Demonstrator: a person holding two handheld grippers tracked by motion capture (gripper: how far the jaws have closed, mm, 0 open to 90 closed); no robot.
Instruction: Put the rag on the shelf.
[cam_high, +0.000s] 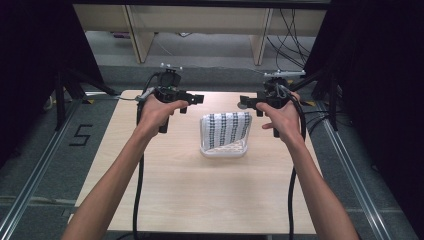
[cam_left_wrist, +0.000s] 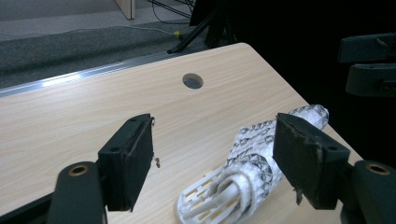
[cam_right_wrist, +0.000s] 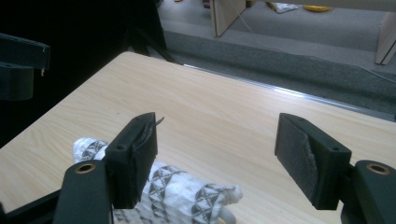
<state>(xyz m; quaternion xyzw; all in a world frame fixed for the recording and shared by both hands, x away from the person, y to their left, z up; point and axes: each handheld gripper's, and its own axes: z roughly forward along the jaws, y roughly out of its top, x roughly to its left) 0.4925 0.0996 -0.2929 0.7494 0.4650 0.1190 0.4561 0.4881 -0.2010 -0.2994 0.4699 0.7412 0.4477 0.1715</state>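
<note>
Between grippers: patterned cloth (cam_high: 226, 129) (black-on-white bands) draped over white basket (cam_high: 223, 151); both jaws wide, empty.

A light wood-grain rectangular table (cam_high: 200, 190) fills the centre of the frame on grey carpet floor (cam_high: 30, 155). Black curtains (cam_high: 380, 75) darken both upper corners. Pale wooden shelf legs (cam_high: 134, 32) stand along the top edge, black cables (cam_high: 292, 30) at upper right.
</note>
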